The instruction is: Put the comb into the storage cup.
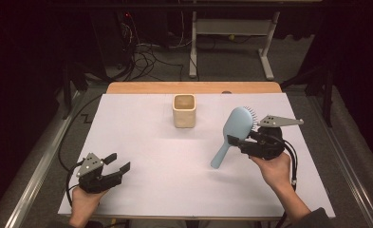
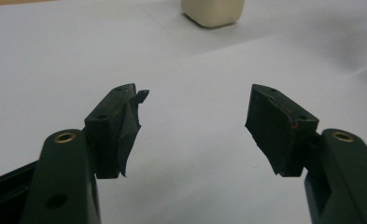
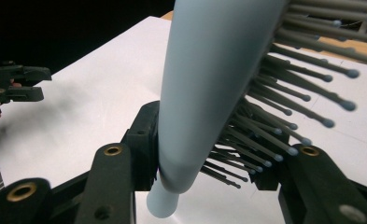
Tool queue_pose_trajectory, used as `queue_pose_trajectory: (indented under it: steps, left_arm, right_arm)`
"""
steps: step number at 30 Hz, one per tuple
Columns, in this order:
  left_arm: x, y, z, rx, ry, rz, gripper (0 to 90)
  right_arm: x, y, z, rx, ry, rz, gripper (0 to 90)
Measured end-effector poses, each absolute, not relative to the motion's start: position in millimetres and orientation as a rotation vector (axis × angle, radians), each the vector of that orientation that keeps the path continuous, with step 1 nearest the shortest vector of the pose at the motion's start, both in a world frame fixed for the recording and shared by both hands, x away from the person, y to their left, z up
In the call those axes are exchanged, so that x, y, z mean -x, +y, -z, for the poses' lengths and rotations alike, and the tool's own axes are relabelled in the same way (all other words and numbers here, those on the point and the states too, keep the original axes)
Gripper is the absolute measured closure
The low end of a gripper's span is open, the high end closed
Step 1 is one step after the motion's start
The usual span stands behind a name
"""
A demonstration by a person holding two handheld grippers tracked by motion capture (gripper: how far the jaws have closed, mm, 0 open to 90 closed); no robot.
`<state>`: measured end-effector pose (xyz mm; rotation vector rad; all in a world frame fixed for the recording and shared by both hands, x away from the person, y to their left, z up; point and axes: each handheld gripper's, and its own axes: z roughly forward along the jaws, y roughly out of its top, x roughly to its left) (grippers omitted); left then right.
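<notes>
Right hand-held gripper (image 1: 241, 141), right of centre in the high view, is clamped on a light blue hairbrush (image 1: 235, 129), held clear of the white worktop (image 1: 146, 142). Left hand-held gripper (image 1: 116, 163), lower left, is open and empty. Judged step: carrying the brush; insertion into the cream cup (image 1: 184, 110) likely requires lifting and upending. Bristles (image 3: 284, 102) pressed against one jaw are resolved in the right gripper view.

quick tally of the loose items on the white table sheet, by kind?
Light blue plastic paddle hairbrush: 1, held off the sheet in the right gripper
Cream square-sided ceramic cup: 1, standing upright on the sheet
Total: 2
</notes>
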<state>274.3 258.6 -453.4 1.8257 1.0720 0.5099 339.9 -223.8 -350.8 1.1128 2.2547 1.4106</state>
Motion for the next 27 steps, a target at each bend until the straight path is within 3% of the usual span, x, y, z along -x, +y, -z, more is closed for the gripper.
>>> queue_pose_trajectory:
  steps: [27]
  left_arm:
    - [-267,267,460,-1.799,1.121,-0.559,35.2]
  right_arm:
    - [-358,-226,328,-1.124,2.215,-1.364,54.3]
